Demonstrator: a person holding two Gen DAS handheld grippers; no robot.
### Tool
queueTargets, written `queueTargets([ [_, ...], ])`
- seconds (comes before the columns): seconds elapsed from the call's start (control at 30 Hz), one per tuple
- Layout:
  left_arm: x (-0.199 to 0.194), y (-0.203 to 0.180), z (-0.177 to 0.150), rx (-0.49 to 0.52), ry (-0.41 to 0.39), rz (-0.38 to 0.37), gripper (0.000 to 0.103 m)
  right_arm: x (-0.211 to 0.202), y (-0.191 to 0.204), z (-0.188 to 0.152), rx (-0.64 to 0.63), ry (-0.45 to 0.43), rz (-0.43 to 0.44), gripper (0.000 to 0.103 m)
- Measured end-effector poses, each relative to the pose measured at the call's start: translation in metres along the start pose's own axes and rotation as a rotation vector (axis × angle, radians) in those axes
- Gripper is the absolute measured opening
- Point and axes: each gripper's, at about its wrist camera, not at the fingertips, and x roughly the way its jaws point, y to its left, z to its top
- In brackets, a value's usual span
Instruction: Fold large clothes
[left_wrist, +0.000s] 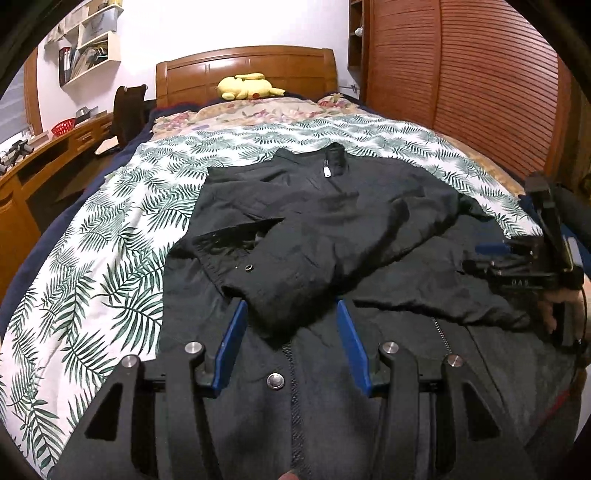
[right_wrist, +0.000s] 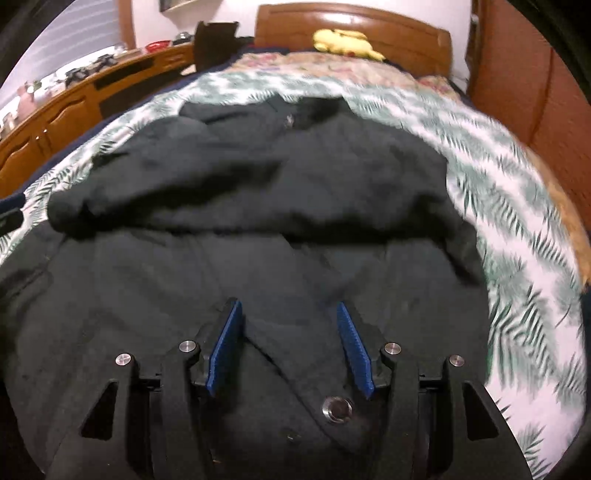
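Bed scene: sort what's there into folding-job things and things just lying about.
Job: black zip-up jacket with metal snaps; left hand-held gripper; right hand-held gripper.
Lying about: yellow plush toy; red plastic basket; leaf-print bedspread.

text: "das", faint | on: right claw (left_wrist: 491, 254) body

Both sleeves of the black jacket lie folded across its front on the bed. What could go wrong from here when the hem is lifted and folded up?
1. The folded sleeves lie loose on the black jacket, so lifting the hem may slide them off.
2. The left hand-held gripper and right hand-held gripper are open; pinching only the top layer near the snap button could open the front.
3. The leaf-print sheet might get caught too.
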Motion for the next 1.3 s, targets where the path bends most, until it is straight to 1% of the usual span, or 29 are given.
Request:
queueTargets([
  [0.1, 0.005, -0.002, -0.001, 0.006, 0.014, 0.008, 0.05, 0.009, -0.01, -0.01, 0.042, -0.001, 0.032, 0.059],
  [0.2, 0.007, -0.002, -0.002, 0.008, 0.026, 0.019, 0.05, 0.008, -0.013, -0.013, 0.056, -0.013, 0.048, 0.061],
  [0.4, 0.0, -0.006, 0.003, 0.014, 0.023, 0.02, 0.05, 0.005, -0.013, -0.015, 0.055, -0.034, 0.047, 0.061],
  [0.5, 0.0, -0.007, 0.004, 0.018, 0.017, 0.04, 0.05, 0.006, -0.012, -0.014, 0.053, -0.038, 0.048, 0.061],
  [0.63, 0.012, 0.001, 0.007, -0.03, 0.059, 0.05, 0.05, 0.006, -0.012, -0.014, 0.056, -0.039, 0.054, 0.062],
  [0.8, 0.028, 0.013, 0.012, -0.076, 0.098, 0.095, 0.049, 0.007, -0.012, -0.014, 0.048, -0.033, 0.06, 0.064],
  [0.87, 0.034, 0.017, 0.014, -0.085, 0.106, 0.087, 0.048, 0.007, -0.012, -0.013, 0.047, -0.033, 0.063, 0.065],
  [0.9, 0.037, 0.019, 0.014, -0.088, 0.107, 0.08, 0.044, 0.007, -0.011, -0.013, 0.045, -0.033, 0.063, 0.065],
  [0.97, 0.046, 0.026, 0.013, -0.105, 0.122, 0.067, 0.041, 0.006, -0.01, -0.013, 0.038, -0.033, 0.065, 0.065],
  [1.03, 0.05, 0.03, 0.012, -0.119, 0.128, 0.039, 0.035, 0.004, -0.01, -0.013, 0.034, -0.044, 0.07, 0.065],
  [1.1, 0.053, 0.032, 0.012, -0.123, 0.128, -0.003, 0.033, 0.003, -0.009, -0.014, 0.031, -0.047, 0.072, 0.065],
  [1.13, 0.056, 0.033, 0.012, -0.121, 0.137, -0.028, 0.033, 0.003, -0.009, -0.014, 0.029, -0.047, 0.071, 0.065],
  [1.2, 0.063, 0.032, 0.014, -0.095, 0.158, -0.052, 0.032, 0.003, -0.008, -0.014, 0.024, -0.047, 0.07, 0.067],
  [1.3, 0.072, 0.03, 0.018, -0.052, 0.198, -0.054, 0.032, 0.004, -0.008, -0.014, 0.026, -0.046, 0.07, 0.067],
])
